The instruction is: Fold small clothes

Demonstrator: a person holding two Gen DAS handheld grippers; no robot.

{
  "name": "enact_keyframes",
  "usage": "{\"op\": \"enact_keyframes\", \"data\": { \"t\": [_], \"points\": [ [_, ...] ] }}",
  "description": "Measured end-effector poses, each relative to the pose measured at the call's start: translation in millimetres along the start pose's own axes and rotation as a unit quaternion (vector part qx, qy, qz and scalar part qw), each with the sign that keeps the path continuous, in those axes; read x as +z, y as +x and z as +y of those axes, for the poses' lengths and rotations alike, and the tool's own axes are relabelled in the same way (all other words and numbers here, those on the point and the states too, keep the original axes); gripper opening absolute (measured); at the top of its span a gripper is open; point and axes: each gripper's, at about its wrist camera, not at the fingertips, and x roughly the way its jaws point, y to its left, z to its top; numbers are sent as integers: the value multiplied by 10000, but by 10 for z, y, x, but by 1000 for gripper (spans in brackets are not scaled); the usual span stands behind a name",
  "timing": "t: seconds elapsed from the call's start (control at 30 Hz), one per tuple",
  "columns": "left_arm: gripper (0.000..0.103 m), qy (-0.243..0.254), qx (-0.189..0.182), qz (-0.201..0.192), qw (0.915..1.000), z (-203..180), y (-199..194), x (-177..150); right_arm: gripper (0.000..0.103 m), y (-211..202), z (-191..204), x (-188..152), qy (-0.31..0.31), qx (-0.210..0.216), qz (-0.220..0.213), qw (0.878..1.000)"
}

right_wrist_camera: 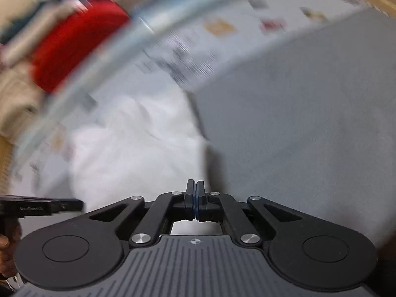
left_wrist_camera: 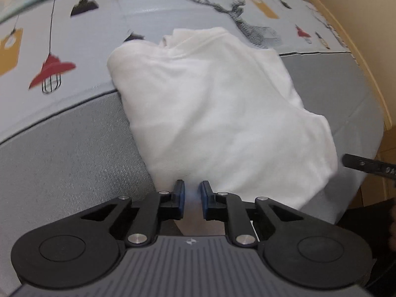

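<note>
A white garment [left_wrist_camera: 217,113] lies folded in a rough bundle on the grey cloth-covered table [left_wrist_camera: 61,168]. My left gripper [left_wrist_camera: 192,193] is at the garment's near edge with its jaws a small gap apart, open and empty. The tip of my right gripper shows at the right edge of the left wrist view [left_wrist_camera: 368,165]. In the blurred right wrist view the garment [right_wrist_camera: 128,153] lies ahead and to the left. My right gripper [right_wrist_camera: 195,190] is shut with nothing between its jaws, just off the garment's right edge. The left gripper shows at the left [right_wrist_camera: 42,208].
The far half of the table is covered by a printed cloth [left_wrist_camera: 153,10] with lamps, tags and a deer. A wooden edge [left_wrist_camera: 371,69] runs along the right. A red object [right_wrist_camera: 74,42] lies beyond the table in the right wrist view.
</note>
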Motion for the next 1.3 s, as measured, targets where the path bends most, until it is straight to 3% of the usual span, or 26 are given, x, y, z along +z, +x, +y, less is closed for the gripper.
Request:
{"op": "enact_keyframes", "data": {
  "t": [0.03, 0.07, 0.2, 0.23, 0.27, 0.33, 0.4, 0.53, 0.73, 0.8, 0.83, 0.87, 0.93, 1.07, 1.17, 1.23, 1.3],
  "points": [
    [17, -65, -47, 23, 10000, 17, -17, 25, 0, 3, -23, 81, 32, -213, 204, 9996],
    [17, -161, -110, 21, 9998, 42, -54, 53, 3, -49, -36, 169, 47, -188, 142, 9997],
    [19, -556, -376, -420, 9969, 155, -338, 149, 6, -372, 287, 694, -679, 402, -629, 9949],
    [19, -728, -432, -535, 9950, 223, -381, 173, 18, -413, 389, 818, -900, 572, -719, 9917],
    [19, -848, -434, -609, 9936, 268, -411, 186, 40, -425, 504, 951, -1109, 735, -749, 9883],
    [19, -1061, -308, -712, 9913, 365, -447, 209, 52, -354, 721, 1194, -1407, 994, -723, 9824],
    [19, -1252, -202, -792, 9888, 438, -472, 244, 52, -183, 922, 1354, -1716, 1211, -604, 9758],
    [19, -1627, -166, -992, 9815, 603, -556, 292, 52, 389, 1170, 1459, -1927, 1140, -454, 9736],
    [19, -1696, -137, -1023, 9801, 734, -578, 374, 52, 1325, 1026, 1345, -1172, 849, 498, 9882],
    [19, -1705, -124, -1025, 9799, 757, -553, 394, 51, 1448, 1041, 1354, -1061, 1043, 589, 9871],
    [19, -1708, -143, -1041, 9797, 765, -545, 404, 35, 1459, 1073, 1362, -1154, 1114, 576, 9854],
    [19, -1710, -177, -1062, 9794, 765, -527, 420, 9, 1464, 1113, 1374, -1276, 1190, 548, 9831],
    [19, -1701, -271, -1133, 9785, 749, -502, 454, 4, 1427, 1204, 1407, -1461, 1239, 387, 9807],
    [19, -1484, -620, -1188, 9798, 595, -435, 521, 4, 1246, 1250, 1486, -1497, 1303, -432, 9792],
    [19, -1059, -779, -1069, 9855, 413, -321, 523, 13, 1317, 1251, 1454, -1819, 712, -401, 9799],
    [19, -722, -561, -892, 9918, 324, -183, 502, 13, 1323, 1193, 1468, -1767, 503, -290, 9825],
    [17, -416, 18, -618, 9972, 318, 22, 469, 13, 1188, 1118, 1502, -1689, 538, -484, 9830]
  ]
}}
